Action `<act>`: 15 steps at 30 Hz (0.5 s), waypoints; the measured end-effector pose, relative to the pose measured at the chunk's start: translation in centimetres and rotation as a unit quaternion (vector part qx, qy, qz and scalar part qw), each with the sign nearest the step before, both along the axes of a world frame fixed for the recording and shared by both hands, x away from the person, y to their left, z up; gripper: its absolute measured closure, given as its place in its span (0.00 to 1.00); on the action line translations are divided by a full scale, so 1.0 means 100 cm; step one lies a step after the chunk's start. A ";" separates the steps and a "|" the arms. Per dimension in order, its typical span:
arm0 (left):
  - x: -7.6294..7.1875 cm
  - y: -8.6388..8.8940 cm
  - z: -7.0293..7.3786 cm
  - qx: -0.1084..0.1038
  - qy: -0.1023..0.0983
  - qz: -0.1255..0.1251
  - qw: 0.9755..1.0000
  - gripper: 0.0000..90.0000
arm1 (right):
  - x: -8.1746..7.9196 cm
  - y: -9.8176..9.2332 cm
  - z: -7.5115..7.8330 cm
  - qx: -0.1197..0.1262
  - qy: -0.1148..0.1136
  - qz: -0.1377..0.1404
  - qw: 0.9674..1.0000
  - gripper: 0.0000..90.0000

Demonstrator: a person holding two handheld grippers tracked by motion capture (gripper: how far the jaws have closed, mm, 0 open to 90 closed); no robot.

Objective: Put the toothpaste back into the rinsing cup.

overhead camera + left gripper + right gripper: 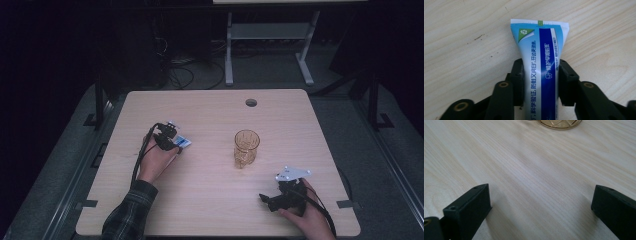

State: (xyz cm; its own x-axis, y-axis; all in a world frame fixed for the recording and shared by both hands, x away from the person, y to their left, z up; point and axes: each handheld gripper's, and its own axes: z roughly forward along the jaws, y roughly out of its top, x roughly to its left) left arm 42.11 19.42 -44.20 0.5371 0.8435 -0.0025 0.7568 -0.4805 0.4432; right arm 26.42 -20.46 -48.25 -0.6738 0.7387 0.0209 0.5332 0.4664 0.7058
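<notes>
While I look down from the high view, my left gripper (pixel 172 141) rests on the wooden table (pixel 210 200) at a blue-and-white toothpaste tube (pixel 183 142), left of an amber patterned glass (pixel 246 148) standing upright mid-table; my right gripper (pixel 270 201) lies low near the front right edge, well apart from the glass. Along my left gripper (pixel 541 82) view, the jaws pinch the toothpaste tube (pixel 540 62) from both sides, its crimped end pointing away, flat on the wood. Along my right gripper (pixel 541 207) view, the jaws stand spread over bare table, the glass (pixel 560 123) base far ahead.
</notes>
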 end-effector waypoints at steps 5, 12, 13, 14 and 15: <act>-0.001 0.002 0.004 -0.008 0.004 -0.004 1.000 0.78 | 0.000 0.000 0.000 0.000 0.000 0.000 1.000 0.02; -0.001 0.008 0.005 -0.032 0.005 -0.010 0.999 0.80 | 0.000 0.000 0.000 0.000 0.000 0.000 1.000 0.02; -0.002 0.009 0.005 -0.038 0.006 -0.011 0.999 0.80 | 0.000 0.000 0.000 0.000 0.001 -0.001 1.000 0.02; -0.002 0.010 0.005 -0.039 0.003 -0.015 0.999 0.80 | 0.000 0.000 0.000 0.000 0.001 -0.001 1.000 0.02; -0.002 0.011 0.006 -0.045 0.002 -0.016 0.999 0.80 | 0.000 0.000 0.000 0.000 0.000 0.000 1.000 0.02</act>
